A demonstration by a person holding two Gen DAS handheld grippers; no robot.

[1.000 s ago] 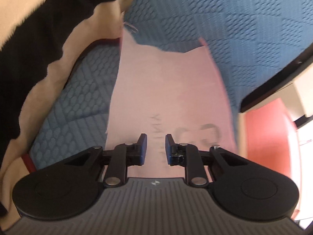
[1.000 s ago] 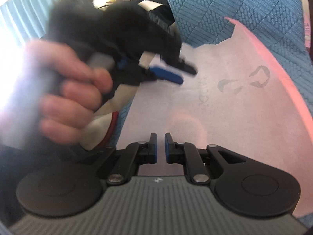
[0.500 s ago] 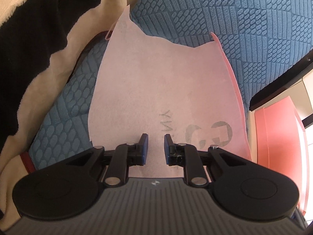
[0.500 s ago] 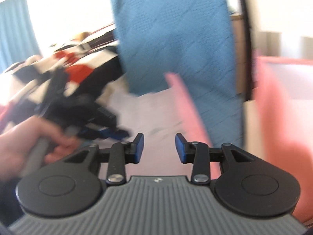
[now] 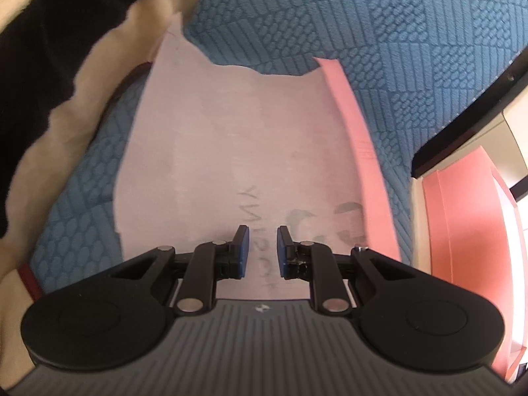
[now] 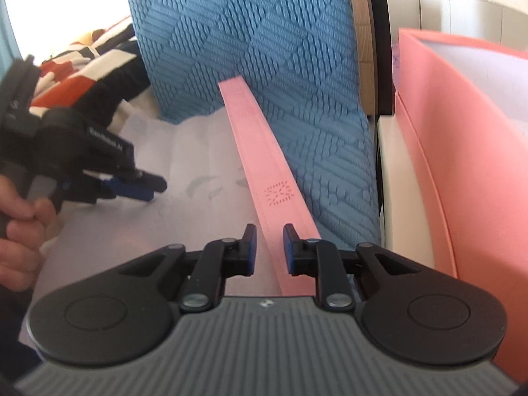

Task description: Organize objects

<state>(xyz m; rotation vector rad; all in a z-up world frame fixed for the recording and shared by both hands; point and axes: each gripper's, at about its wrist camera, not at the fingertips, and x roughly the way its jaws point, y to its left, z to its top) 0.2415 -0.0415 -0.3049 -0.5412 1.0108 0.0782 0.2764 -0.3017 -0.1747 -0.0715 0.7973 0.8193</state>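
Right wrist view: pink bag (image 6: 211,178), thin, light, limp, flat beside blue cushion (image 6: 250,52). Best hold: its raised pink edge (image 6: 264,165). Right gripper (image 6: 269,247) jaws closing astride that edge, not pinching; left gripper (image 5: 262,247) jaws slightly apart, empty.

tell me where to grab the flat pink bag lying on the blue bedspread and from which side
Probably by the pink folded side edge, from its near end. It is the only raised, stiff strip; the pale panel lies flat on the blue bedspread. The right gripper already straddles that edge, jaws closing, pads not yet on it.

Faint grey mirrored lettering shows through the pale pink paper sheet (image 5: 231,151), too blurred to read.
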